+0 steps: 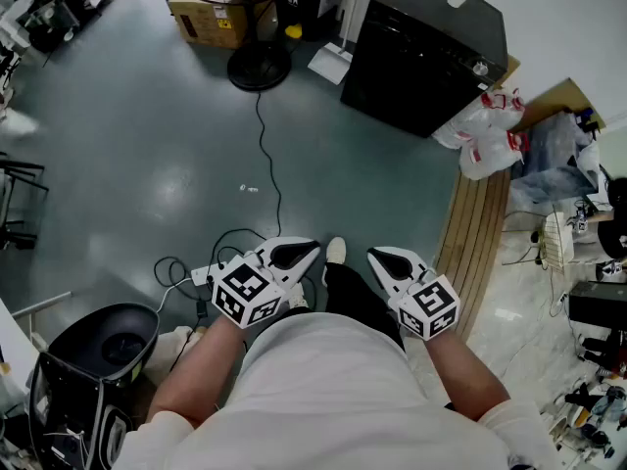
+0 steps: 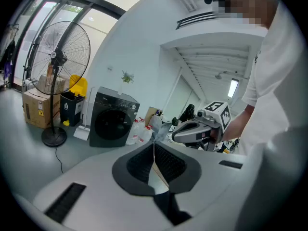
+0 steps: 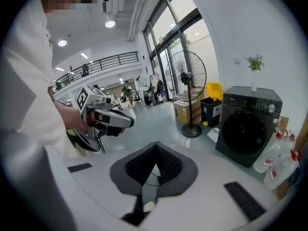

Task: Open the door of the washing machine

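The left gripper (image 1: 294,255) has its jaws closed tip to tip with nothing between them, and its ribbed black pads (image 2: 139,163) meet along one line. The right gripper (image 1: 392,262) is the same, closed and empty, with pads (image 3: 169,165) of the same dark ribbed rubber set in a smooth grey shell. Both are held side by side, close against the person's body.

The washer (image 1: 421,57) stands well apart from them at the far edge of the glossy grey floor (image 1: 147,145), against the white wall. It is a dark, boxy, hard-shelled machine. Its round door (image 3: 242,131) is shut and looks like smooth, dark, glassy plastic.

The door should swing stiffly on a hinge and probably needs a firm tug to free its latch. Its slick face offers no grip, so the rim or a handle recess is the place to take it. No handle can be made out from here.

A pedestal fan (image 2: 60,57) stands to one side of the washer.
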Tool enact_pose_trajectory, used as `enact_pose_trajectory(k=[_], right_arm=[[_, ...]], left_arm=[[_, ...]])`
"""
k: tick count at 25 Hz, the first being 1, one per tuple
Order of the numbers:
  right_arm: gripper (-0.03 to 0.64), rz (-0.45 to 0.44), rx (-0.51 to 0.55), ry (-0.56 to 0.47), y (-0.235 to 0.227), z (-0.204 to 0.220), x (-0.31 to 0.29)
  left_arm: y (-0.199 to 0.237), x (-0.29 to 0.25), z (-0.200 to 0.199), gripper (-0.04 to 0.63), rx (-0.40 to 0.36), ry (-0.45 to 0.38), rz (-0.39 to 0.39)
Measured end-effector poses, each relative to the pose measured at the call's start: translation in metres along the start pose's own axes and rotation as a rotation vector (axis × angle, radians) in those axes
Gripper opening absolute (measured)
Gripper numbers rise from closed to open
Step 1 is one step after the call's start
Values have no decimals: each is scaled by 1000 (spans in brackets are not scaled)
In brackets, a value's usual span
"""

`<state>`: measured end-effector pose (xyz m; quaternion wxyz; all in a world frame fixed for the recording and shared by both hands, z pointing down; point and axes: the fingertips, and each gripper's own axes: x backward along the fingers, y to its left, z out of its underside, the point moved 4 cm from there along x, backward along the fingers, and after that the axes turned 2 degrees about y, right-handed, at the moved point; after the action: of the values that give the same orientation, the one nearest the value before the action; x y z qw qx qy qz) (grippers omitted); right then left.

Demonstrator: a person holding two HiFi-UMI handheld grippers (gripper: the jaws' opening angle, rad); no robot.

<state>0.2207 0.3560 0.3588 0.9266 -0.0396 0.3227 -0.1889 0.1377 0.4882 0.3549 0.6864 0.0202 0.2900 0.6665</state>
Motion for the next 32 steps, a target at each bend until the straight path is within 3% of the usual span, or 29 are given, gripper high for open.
enact_pose_trajectory(k=[10, 16, 18, 19, 27, 32], right_arm=[[6, -28, -4, -24, -100, -54, -53], [9, -24, 21, -76, -174, -96, -74], [90, -20, 6, -78, -197, -102, -81], [92, -13, -10, -82, -207, -104, -83], [101, 85, -108, -93, -267, -114, -74], [95, 235, -185, -96, -298, -102, -57]], left_arm=[[81, -48, -55, 20, -31, 29, -92], [142, -91, -105, 20, -105, 72, -150], [161, -108, -118, 20, -107, 63, -160], [170, -116, -123, 21, -107, 63, -160], [231, -196, -164, 66, -143, 169, -78], [277, -259, -181, 75, -221, 236, 3]])
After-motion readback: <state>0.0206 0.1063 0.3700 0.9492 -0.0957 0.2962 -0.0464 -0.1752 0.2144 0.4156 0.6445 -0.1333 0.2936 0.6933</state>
